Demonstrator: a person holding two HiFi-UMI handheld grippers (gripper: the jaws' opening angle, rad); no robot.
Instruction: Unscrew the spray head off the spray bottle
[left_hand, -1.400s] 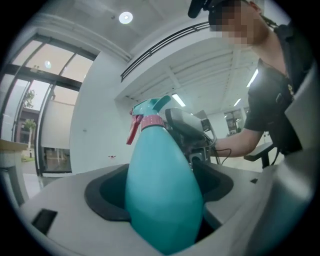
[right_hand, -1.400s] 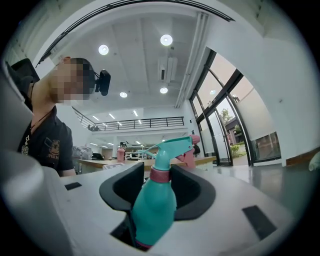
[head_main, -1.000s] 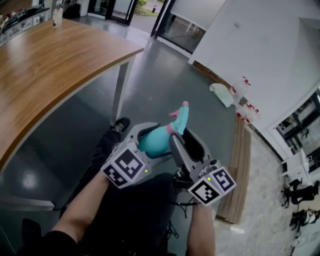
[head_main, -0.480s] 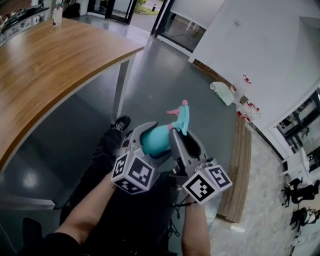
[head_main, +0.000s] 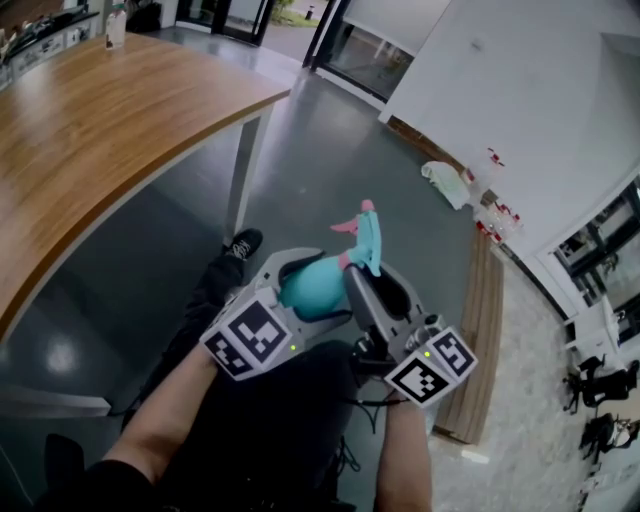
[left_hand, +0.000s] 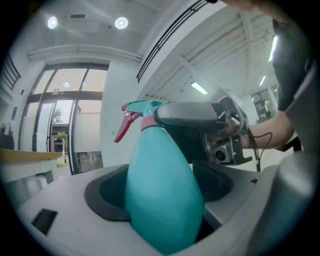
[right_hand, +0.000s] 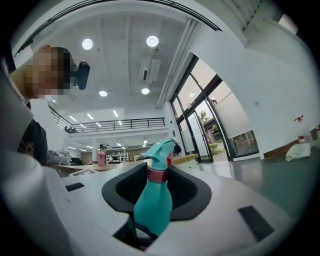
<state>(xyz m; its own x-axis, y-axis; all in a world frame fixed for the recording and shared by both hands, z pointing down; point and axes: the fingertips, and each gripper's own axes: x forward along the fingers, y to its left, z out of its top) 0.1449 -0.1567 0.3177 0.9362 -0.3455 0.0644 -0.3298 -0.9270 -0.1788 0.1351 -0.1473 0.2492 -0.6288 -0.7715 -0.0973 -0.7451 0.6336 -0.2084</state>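
A teal spray bottle (head_main: 308, 290) with a pink collar and pink trigger is held in the air over the person's lap. My left gripper (head_main: 303, 277) is shut on its fat body (left_hand: 160, 200), which fills the space between the jaws. My right gripper (head_main: 372, 278) reaches in from the right at the neck. In the right gripper view the pink collar (right_hand: 158, 174) sits between the black pads (right_hand: 134, 186), which touch it while the jaws are opening slightly. The spray head (right_hand: 161, 151) stands above them, trigger (left_hand: 122, 131) pointing away from the right gripper.
A long wooden table (head_main: 90, 130) with a white leg (head_main: 240, 180) runs along the left. Below are the grey floor, the person's shoe (head_main: 240, 247) and dark trousers. A white bag (head_main: 445, 186) and a wooden strip (head_main: 482, 330) lie on the right.
The left gripper rolled with the bottle half a second ago and has rolled back. The right gripper has shifted slightly right. The spray head sits a little higher than a second ago.
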